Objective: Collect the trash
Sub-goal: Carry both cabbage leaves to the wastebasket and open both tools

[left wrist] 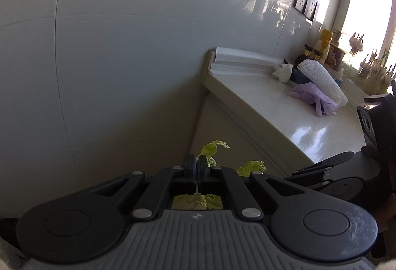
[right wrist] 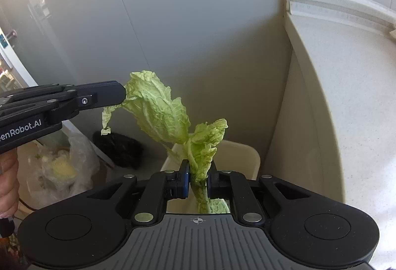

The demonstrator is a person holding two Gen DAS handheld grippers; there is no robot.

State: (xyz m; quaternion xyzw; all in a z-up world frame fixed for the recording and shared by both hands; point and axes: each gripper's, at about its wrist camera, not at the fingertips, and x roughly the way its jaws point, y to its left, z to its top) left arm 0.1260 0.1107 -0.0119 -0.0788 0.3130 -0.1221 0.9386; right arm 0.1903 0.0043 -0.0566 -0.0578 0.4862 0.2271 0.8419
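A large pale green cabbage leaf (right wrist: 158,109) hangs in the air between both grippers, beside the counter's end. My left gripper (left wrist: 197,166) is shut on the leaf's upper edge (left wrist: 214,148); in the right wrist view it reaches in from the left (right wrist: 122,96). My right gripper (right wrist: 199,176) is shut on the leaf's lower stem part (right wrist: 203,158). Below the leaf stands a cream bin (right wrist: 237,153). On the counter lie a purple plastic bag (left wrist: 313,95), a white foam net (left wrist: 321,77) and a crumpled tissue (left wrist: 282,72).
A white counter (left wrist: 284,116) runs right, with bottles (left wrist: 324,44) and garlic by the window. A grey wall (left wrist: 123,59) is ahead. On the floor are a black bag (right wrist: 118,146) and a clear bag of scraps (right wrist: 61,166).
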